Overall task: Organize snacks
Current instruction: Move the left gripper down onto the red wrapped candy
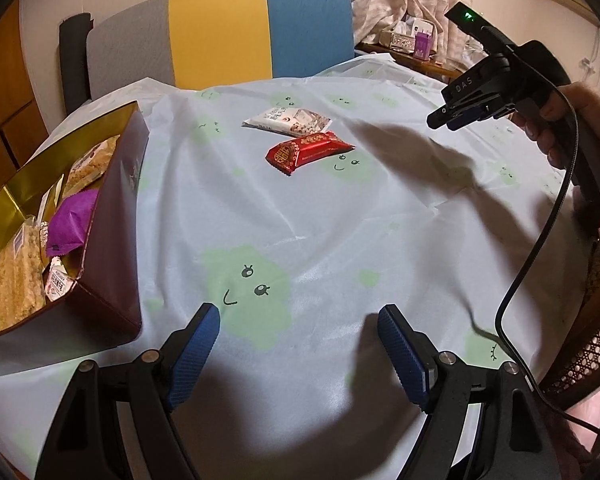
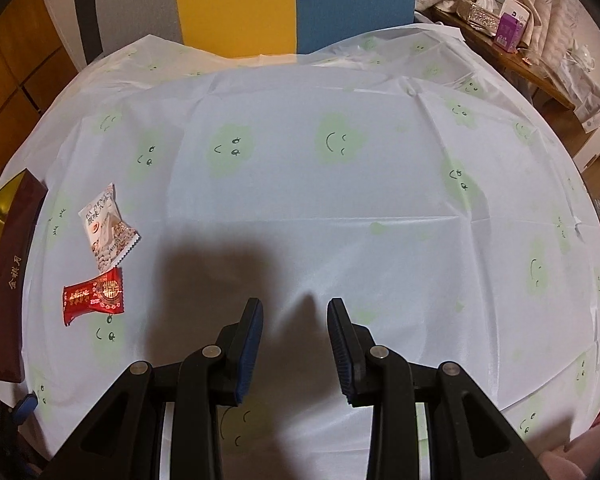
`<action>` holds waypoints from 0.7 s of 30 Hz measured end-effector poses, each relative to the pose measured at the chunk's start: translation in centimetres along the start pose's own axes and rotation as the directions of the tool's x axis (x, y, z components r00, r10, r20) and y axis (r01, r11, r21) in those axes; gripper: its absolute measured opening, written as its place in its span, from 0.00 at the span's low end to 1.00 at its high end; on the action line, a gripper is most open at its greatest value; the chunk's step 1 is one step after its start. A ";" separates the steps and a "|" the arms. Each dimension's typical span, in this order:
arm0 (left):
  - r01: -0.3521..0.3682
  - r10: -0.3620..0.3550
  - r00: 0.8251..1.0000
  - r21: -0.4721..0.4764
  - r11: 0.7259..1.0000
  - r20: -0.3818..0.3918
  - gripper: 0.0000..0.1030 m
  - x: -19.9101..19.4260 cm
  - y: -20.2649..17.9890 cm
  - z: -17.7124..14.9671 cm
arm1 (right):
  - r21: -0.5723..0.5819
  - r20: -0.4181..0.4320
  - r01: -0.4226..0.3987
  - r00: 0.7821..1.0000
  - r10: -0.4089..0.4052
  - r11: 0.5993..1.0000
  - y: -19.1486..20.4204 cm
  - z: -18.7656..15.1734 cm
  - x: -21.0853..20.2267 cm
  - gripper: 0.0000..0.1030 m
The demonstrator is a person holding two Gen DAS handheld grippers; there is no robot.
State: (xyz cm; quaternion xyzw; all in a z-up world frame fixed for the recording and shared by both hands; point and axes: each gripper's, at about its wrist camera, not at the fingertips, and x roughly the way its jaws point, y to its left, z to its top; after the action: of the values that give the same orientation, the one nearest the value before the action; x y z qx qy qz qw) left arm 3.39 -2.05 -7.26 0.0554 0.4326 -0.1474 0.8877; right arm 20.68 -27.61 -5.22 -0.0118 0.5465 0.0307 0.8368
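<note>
Two loose snacks lie on the pale blue tablecloth (image 1: 340, 232): a red packet (image 1: 309, 152) (image 2: 94, 294) and, just beyond it, a white packet (image 1: 288, 122) (image 2: 108, 228). A dark maroon box (image 1: 112, 248) (image 2: 14, 280) with a gold lining stands at the left and holds several snacks, among them a purple packet (image 1: 70, 224). My left gripper (image 1: 298, 320) hovers open over bare cloth beside the box, well short of the two packets. My right gripper (image 2: 295, 312) (image 1: 456, 114) hangs to the right of the packets, its jaws a narrow gap apart with nothing between them.
A chair (image 1: 220, 32) with a grey, yellow and blue back stands behind the table. A side table (image 1: 412, 46) with a tissue box and a purple carton is at the back right. A wicker piece (image 1: 592, 320) and the right gripper's cable (image 1: 540, 256) are at the right edge.
</note>
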 end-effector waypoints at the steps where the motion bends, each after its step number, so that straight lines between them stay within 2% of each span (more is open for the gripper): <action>1: -0.003 0.003 1.000 0.002 1.000 -0.003 0.79 0.0 0.0 0.1 | 0.001 0.000 0.000 1.000 0.000 1.000 0.3 0.1 -0.1 0.33; 11: -0.009 0.010 1.000 0.032 0.999 -0.010 0.79 -0.2 -0.6 1.4 | -0.006 -0.001 0.007 1.000 -0.007 1.000 0.5 0.1 -0.3 0.34; 21: -0.009 0.012 0.999 0.076 0.997 -0.030 0.78 0.4 -0.2 4.9 | -0.012 0.000 0.008 1.000 -0.008 1.000 0.7 0.2 -0.4 0.34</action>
State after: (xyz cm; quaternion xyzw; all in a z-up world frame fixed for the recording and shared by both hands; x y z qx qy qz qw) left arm 7.22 -3.46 -4.58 0.0935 0.4400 -0.1581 0.8790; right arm 20.71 -26.94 -4.77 -0.0189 0.5463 0.0305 0.8368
